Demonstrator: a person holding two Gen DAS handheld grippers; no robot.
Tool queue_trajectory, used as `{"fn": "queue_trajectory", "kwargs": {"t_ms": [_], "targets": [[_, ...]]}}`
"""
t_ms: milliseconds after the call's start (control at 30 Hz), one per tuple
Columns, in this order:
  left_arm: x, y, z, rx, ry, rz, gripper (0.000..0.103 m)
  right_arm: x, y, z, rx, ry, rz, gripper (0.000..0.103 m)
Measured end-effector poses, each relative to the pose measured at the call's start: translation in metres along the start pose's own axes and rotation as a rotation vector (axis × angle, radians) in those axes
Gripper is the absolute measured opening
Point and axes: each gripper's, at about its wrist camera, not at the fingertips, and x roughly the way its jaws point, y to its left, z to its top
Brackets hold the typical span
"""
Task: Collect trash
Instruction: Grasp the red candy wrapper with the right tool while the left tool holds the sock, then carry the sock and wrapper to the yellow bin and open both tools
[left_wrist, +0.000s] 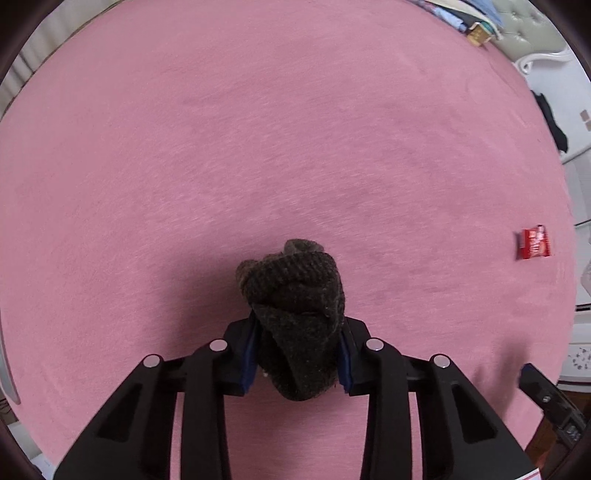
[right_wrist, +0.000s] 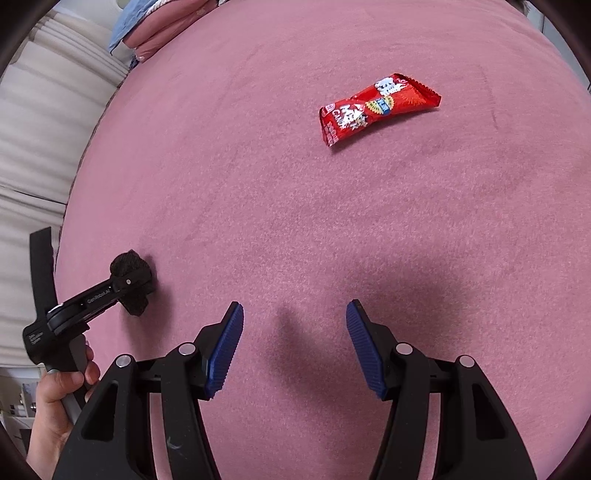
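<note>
My left gripper (left_wrist: 298, 354) is shut on a dark knitted sock (left_wrist: 295, 306), bunched between its blue pads just above the pink bed cover (left_wrist: 258, 129). The sock also shows in the right wrist view (right_wrist: 129, 264), held by the left gripper (right_wrist: 135, 286). A red candy wrapper (right_wrist: 376, 107) lies flat on the cover ahead of my right gripper (right_wrist: 294, 317), which is open and empty. The wrapper also shows at the far right of the left wrist view (left_wrist: 534, 243).
Folded bedding and pillows (right_wrist: 147, 29) lie at the far left corner of the bed. A white curtain (right_wrist: 33, 147) hangs left of it. White furniture (left_wrist: 576, 184) stands past the bed's right edge. The right gripper's tip (left_wrist: 546, 395) shows at lower right.
</note>
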Motion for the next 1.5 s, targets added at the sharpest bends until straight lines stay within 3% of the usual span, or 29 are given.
{"fn": "queue_trajectory", "kwargs": {"t_ms": [200,300,467,633,700,733,867,900,1033,1300,1500], "targets": [[0.001,-0.051,0.021,0.082,-0.026,-0.07,0.034,0.002,-0.006,0.017,0.003,-0.016,-0.021,0.057],[0.006,-0.096,0.024,0.128,-0.037,-0.102,0.034,0.003,-0.016,0.034,0.047,-0.031,-0.018,0.057],[0.006,-0.139,0.041,0.166,-0.041,-0.152,0.034,0.007,-0.04,0.064,0.213,-0.059,0.027,0.057],[0.011,-0.151,0.051,0.183,-0.033,-0.159,0.034,0.017,-0.062,0.095,0.401,-0.092,0.057,0.057],[0.016,-0.16,0.059,0.184,-0.032,-0.158,0.034,0.026,-0.069,0.105,0.459,-0.086,0.076,0.052],[0.016,-0.161,0.061,0.185,-0.031,-0.156,0.034,0.035,-0.071,0.11,0.474,-0.064,0.067,0.046],[0.02,-0.163,0.061,0.178,-0.021,-0.15,0.034,0.048,-0.073,0.118,0.486,-0.041,0.006,0.037],[0.019,-0.157,0.059,0.181,-0.017,-0.148,0.034,0.047,-0.072,0.116,0.474,-0.051,-0.012,0.029],[0.024,-0.16,0.049,0.185,-0.003,-0.143,0.034,0.04,-0.066,0.101,0.408,-0.083,-0.001,0.023],[0.012,-0.155,0.001,0.162,0.039,-0.18,0.034,0.001,-0.08,0.033,0.261,-0.059,0.052,0.023],[-0.005,-0.156,-0.063,0.161,0.087,-0.21,0.034,-0.042,-0.086,-0.045,0.169,-0.047,-0.024,0.023]]}}
